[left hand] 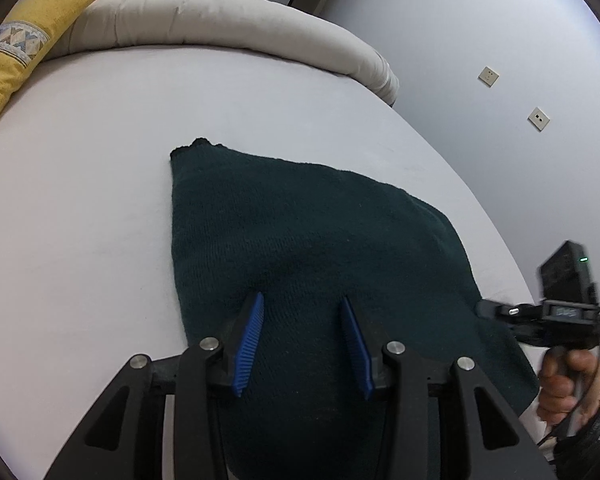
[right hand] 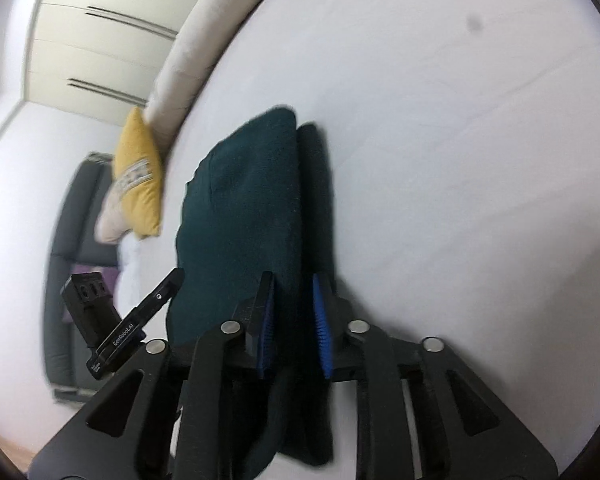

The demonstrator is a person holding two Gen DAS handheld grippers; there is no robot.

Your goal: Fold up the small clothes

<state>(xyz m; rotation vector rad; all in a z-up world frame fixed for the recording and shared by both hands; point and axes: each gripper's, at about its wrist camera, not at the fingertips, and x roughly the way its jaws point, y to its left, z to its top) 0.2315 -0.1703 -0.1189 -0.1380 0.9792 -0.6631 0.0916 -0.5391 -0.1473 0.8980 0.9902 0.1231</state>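
Observation:
A dark green knitted garment (left hand: pixel 300 232) lies folded on the white bed (left hand: pixel 80 200). My left gripper (left hand: pixel 302 298) is open, its blue pads just above the garment's near part and holding nothing. My right gripper (right hand: pixel 294 280) is shut on the garment's edge (right hand: pixel 252 200), which stands up between its blue pads as a doubled layer. In the left wrist view the right gripper (left hand: pixel 488 310) grips the garment's right edge, held by a hand.
A yellow cushion (left hand: pixel 24 44) and a beige padded headboard (left hand: pixel 220 20) lie at the bed's far side. The wall with two sockets (left hand: pixel 488 76) is to the right. A dark sofa (right hand: pixel 80 216) stands past the bed. The left gripper's body (right hand: pixel 136 320) shows at the lower left.

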